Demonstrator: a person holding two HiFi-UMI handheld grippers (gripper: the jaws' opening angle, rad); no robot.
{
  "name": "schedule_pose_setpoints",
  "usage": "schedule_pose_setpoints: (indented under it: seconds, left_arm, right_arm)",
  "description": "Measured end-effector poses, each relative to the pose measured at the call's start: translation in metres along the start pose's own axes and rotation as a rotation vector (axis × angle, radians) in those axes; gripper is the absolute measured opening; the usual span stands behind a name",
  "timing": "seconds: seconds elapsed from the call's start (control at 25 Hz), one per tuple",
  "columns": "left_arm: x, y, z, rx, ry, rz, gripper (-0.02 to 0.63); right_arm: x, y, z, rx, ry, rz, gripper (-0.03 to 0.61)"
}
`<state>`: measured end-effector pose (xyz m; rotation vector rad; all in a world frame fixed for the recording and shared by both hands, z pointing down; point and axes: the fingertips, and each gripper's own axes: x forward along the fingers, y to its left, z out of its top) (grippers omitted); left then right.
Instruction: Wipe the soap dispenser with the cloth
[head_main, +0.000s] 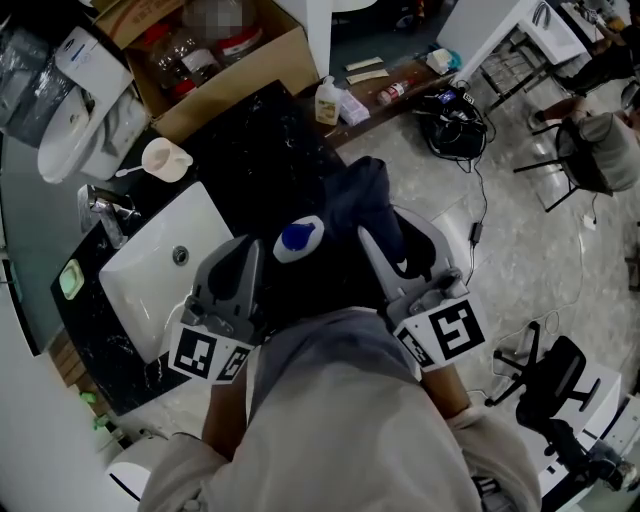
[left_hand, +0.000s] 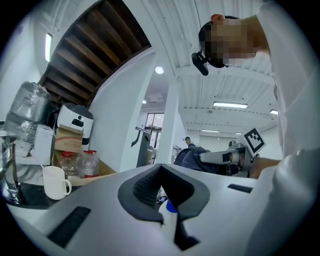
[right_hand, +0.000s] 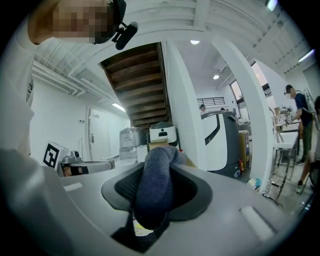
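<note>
At the far left of the head view I see a white sink (head_main: 150, 285) sunk into a black counter (head_main: 250, 140), with a tap (head_main: 106, 210) at its back edge and a small green dish (head_main: 70, 278) on the counter's left end. A white mug (head_main: 165, 158) stands behind the sink, and an open cardboard box (head_main: 255, 65) with jars in it stands further back. To the right of the sink comes my left gripper (head_main: 252, 262), pointing roughly level. In the left gripper view its jaws are pressed together on the soap dispenser (head_main: 298, 238), and a bit of white with a blue cap shows pinched in the notch between them. From above, the dispenser's white top with its blue cap sits between the two grippers, just right of the sink and close to the person's chest. Its lower body is lost in the dark and I cannot make it out. Further right, my right gripper (head_main: 385, 235) is clamped on the cloth (head_main: 362, 190), a dark blue roll that fills the gap between its jaws and bunches up beyond the tips. The cloth lies just beside the dispenser's top, on its right. I cannot tell whether the two touch.
</note>
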<state>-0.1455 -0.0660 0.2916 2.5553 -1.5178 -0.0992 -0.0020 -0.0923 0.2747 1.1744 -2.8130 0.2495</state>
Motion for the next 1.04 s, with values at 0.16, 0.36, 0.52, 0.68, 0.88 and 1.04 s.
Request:
schedule_pose_setpoints:
  seconds: [0.16, 0.36, 0.52, 0.68, 0.88, 1.04]
  left_arm:
    - [0.0008, 0.0031, 0.0012, -0.005, 0.000, 0.021, 0.005]
    - [0.0030, 0.0021, -0.0007, -0.012, 0.012, 0.012, 0.005]
    - [0.0033, 0.0021, -0.0013, -0.020, 0.011, 0.005, 0.005]
    - [0.0043, 0.0019, -0.0015, -0.018, 0.015, 0.003, 0.005]
    - [0.0052, -0.0002, -0.0033, -0.019, 0.022, -0.002, 0.005]
    - [0.0064, -0.0018, -0.0055, -0.030, 0.028, -0.012, 0.005]
  right_arm:
    - [0.0011, 0.0011, -0.0017, -0.004, 0.006, 0.004, 0.129]
    - [0.0009, 0.0032, -0.0015, -0.007, 0.005, 0.004, 0.129]
    - [0.0000, 0.0023, -0.0008, -0.007, 0.008, 0.006, 0.129]
    - [0.0001, 0.0026, 0.0039, -0.016, 0.003, 0.013, 0.129]
    - [-0.0005, 0.0036, 0.0057, -0.023, 0.001, 0.019, 0.129]
    - [-0.0014, 0.0041, 0.0055, -0.023, 0.004, 0.023, 0.129]
